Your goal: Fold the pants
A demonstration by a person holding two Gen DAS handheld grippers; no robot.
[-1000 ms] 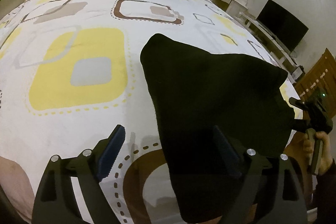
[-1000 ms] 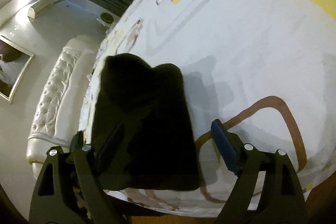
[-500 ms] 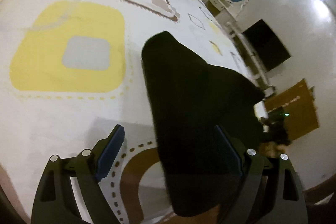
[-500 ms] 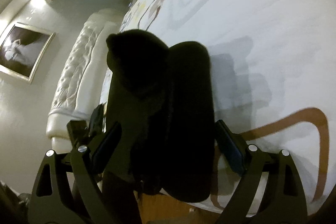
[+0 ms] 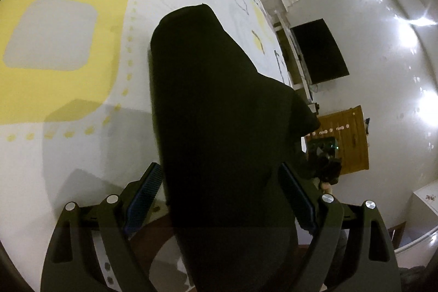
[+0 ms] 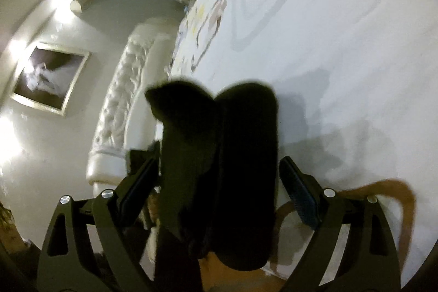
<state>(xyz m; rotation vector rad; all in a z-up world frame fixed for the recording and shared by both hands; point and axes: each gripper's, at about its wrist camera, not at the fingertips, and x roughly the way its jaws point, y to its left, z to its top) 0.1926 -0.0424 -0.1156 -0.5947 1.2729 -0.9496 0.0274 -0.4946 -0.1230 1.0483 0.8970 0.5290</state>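
Two wrist views are recorded. In both, the black folded fabric pants point(image 5: 219, 114) are seen lying at the near edge of the white bedsheet printed with yellow and brown squares point(image 5: 68, 155). The left gripper point(image 5: 221, 199) is held spread wide, the near end of the pants lying between its blue pads; no pressing contact is seen. The right gripper point(image 6: 219, 190) is likewise spread wide astride the garment. Only the left view shows a dark wall-mounted screen point(image 5: 320, 51); only the right view shows a white tufted headboard point(image 6: 123, 100) and a framed picture point(image 6: 49, 75).
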